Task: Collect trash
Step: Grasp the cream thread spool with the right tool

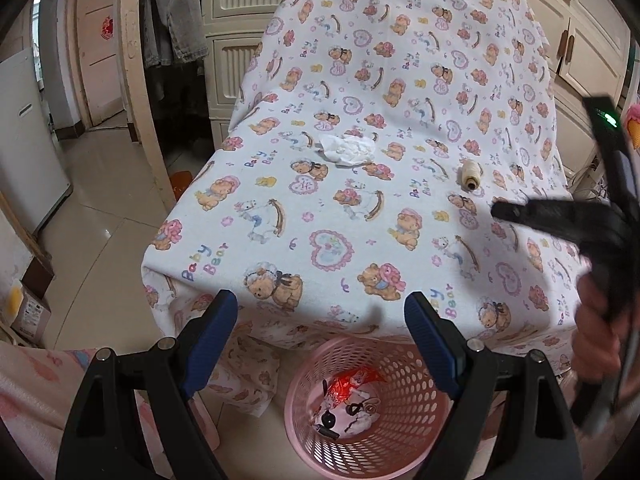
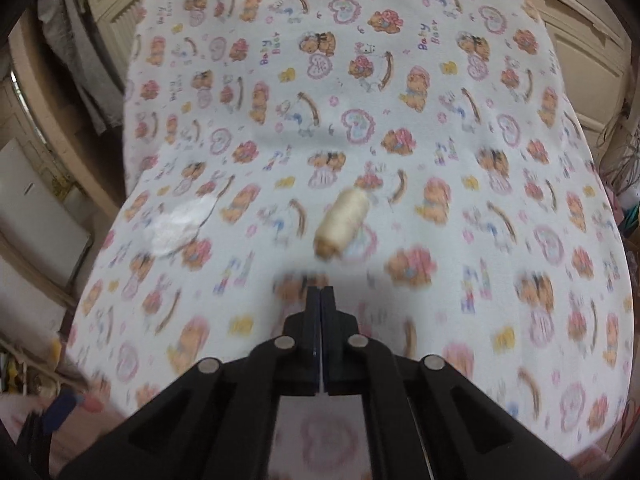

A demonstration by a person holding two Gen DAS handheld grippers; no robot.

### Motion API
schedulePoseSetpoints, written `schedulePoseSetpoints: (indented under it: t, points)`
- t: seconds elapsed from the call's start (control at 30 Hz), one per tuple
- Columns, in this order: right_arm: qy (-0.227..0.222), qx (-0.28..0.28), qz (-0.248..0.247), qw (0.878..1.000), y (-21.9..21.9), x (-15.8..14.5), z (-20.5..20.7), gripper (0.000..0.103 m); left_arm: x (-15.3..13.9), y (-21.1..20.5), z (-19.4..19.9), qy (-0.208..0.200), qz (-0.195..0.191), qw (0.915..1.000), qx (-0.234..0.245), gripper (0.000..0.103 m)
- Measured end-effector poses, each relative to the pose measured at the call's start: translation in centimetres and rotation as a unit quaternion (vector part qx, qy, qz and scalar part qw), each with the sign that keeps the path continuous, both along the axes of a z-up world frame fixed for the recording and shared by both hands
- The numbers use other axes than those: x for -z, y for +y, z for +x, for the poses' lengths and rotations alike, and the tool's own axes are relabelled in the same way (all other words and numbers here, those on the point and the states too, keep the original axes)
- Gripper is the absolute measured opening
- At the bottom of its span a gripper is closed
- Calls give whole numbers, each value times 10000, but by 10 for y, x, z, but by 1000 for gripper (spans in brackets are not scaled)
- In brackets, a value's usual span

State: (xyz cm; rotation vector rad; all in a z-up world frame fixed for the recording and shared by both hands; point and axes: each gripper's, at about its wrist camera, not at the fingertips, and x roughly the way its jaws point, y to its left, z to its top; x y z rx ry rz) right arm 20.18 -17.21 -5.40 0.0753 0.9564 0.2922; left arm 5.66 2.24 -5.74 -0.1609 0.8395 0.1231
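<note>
Jaws of the right gripper [image 2: 321,294] are pressed flat together with nothing between them, while those of the left gripper [image 1: 320,320] stand spread wide and empty.

In the right wrist view the closed tips sit low in the centre of the frame, and the cream spool of thread [image 2: 341,222] lies just above them, a little to the right, apart from the tips and resting on the bear-print cloth [image 2: 520,184] that covers the counter. Its long axis runs from lower left to upper right in that frame, so it slants only slightly off the line the fingers point along, with its darker end toward the gripper. To take it across its narrow waist, I judge the jaws must first open and then straddle it from either side, perhaps with a small roll of the wrist.

A crumpled white tissue [image 2: 176,228] lies at the left of the same frame, well apart from the spool.

From the left wrist view the spool [image 1: 469,175] sits right of centre, and the right gripper [image 1: 505,212] shows as a dark blur just below and right of it, clearly the nearer of the two. The tissue [image 1: 347,149] lies upper centre, closer to the left gripper's side. A pink mesh basket [image 1: 416,364], already holding some scraps, stands on the floor at the bottom of the frame, between the left fingers.
</note>
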Motion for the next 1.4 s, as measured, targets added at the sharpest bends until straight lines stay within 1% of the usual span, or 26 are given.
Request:
schedulePoseSetpoints:
  t: [0.07, 0.13, 0.2, 0.23, 0.3, 0.33, 0.37, 0.43, 0.57, 0.6, 0.63, 0.67, 0.7, 0.77, 0.9, 1.03, 1.13, 1.2, 1.23, 1.33, 1.4]
  points:
    - [36, -105, 172, 9998, -6, -1, -16, 0, 0, -1, -1, -6, -23, 10000, 8, 84]
    - [-19, -157, 172, 9997, -6, -1, -23, 2, 1, -2, -1, -1, 23, 10000, 17, 84]
    - [-61, -181, 44, 9998, -4, -3, -22, 22, 2, -4, -2, 8, 82, 10000, 12, 84]
    - [-79, -179, 16, 9998, -2, -4, -17, 35, 2, -4, -2, 17, 104, 9999, 12, 84]
    - [-163, -84, 4, 9998, 0, -8, -9, 36, 3, -4, -1, 41, 133, 9999, 4, 84]
    - [-157, -61, 14, 9999, 1, -9, -2, 38, 3, -4, -1, 46, 139, 9999, -6, 84]
    - [-105, -49, 52, 9999, 3, -9, 7, 44, 4, -4, 0, 54, 142, 9999, -16, 84]
    - [-54, 68, 63, 9999, 7, -8, 23, 47, 4, -2, 1, 81, 127, 9999, -37, 84]
    - [26, 340, -183, 9993, 14, 2, 53, 47, 5, -1, 2, 136, 65, 9999, -57, 84]
    - [69, 425, -267, 9987, 15, 7, 59, 45, 4, -1, 3, 131, 44, 9999, -60, 84]
    - [112, 508, -294, 9982, 14, 10, 63, 33, 4, -2, 3, 129, 15, 9999, -52, 84]
    - [196, 603, -187, 9978, 12, 13, 67, 25, 4, -2, 5, 143, -28, 9999, -39, 84]
    - [277, 646, -30, 9975, 9, 15, 68, 24, 5, -2, 5, 164, -88, 9998, -35, 84]
    - [277, 700, 184, 9970, 3, 13, 64, 22, 6, -1, 6, 203, -166, 9996, -35, 84]
    - [354, 499, 288, 9977, -8, 12, 44, 22, 7, 0, 4, 241, -176, 9995, -36, 84]
    - [550, 196, 496, 9971, -25, 11, 8, 22, 6, 1, 2, 246, -250, 9994, -20, 84]
    - [606, -10, 571, 9965, -28, 8, -14, 22, 6, -1, 1, 233, -190, 9995, -11, 84]
    - [541, -188, 463, 9973, -27, 5, -29, 22, 5, -2, 0, 209, -174, 9996, 3, 84]
    - [454, -314, 329, 9979, -25, 4, -38, 22, 4, -2, -1, 195, -160, 9997, 9, 84]
    - [247, -467, -38, 9986, -21, 6, -53, 22, 2, -3, -3, 145, -106, 9998, 28, 84]
    - [316, -507, 20, 9982, -20, 13, -60, 22, 2, -3, -4, 125, -62, 9999, 28, 84]
